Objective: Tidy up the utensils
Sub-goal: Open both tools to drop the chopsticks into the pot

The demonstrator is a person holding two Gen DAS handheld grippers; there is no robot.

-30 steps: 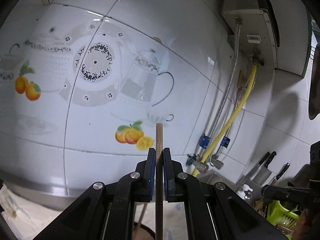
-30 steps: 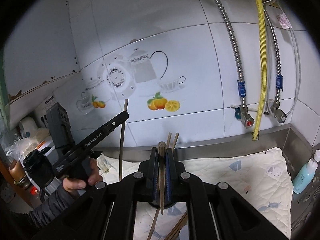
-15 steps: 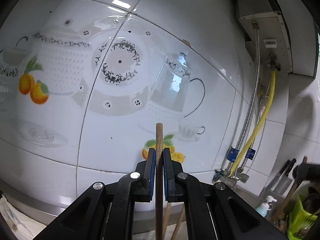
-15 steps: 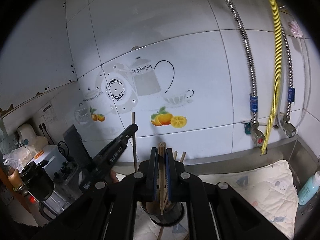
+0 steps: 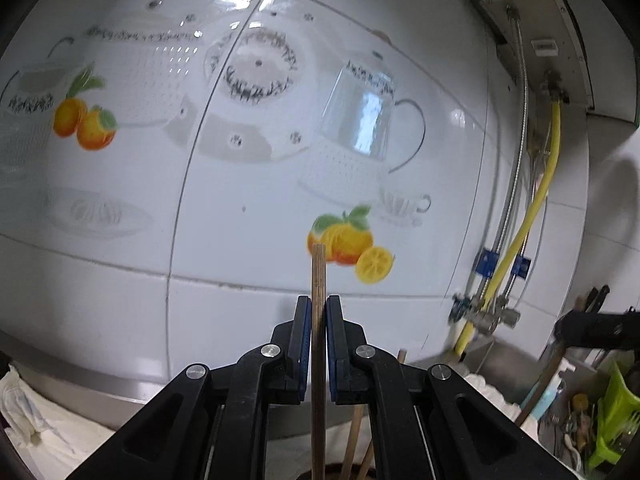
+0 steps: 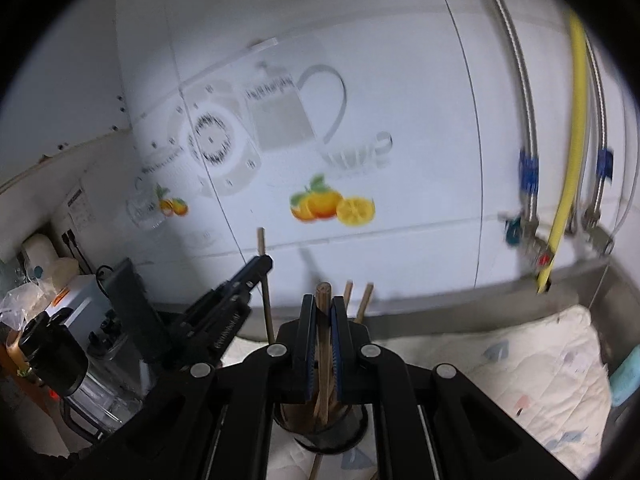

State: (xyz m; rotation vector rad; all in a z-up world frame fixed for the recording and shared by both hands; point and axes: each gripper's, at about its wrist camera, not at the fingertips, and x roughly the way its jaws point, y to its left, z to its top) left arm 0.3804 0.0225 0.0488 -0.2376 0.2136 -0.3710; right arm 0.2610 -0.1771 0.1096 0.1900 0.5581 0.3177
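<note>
Both tongs clamped: left tongs [image 5: 318, 312] on chopstick [image 5: 318, 280], right tongs [image 6: 323, 312] on wooden stick [image 6: 322, 320]; side lettering unreadable.

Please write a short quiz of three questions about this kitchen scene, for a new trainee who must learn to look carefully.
1. True or false: the left gripper is shut on a wooden chopstick.
2. What stands under the right gripper?
A) a dark round holder with chopsticks in it
B) a frying pan
C) a glass bowl
3. Fill in: the hose that runs down the tiled wall between the metal ones is ____ in colour.

Key: 1 true; 2 A; 3 yellow.
</note>
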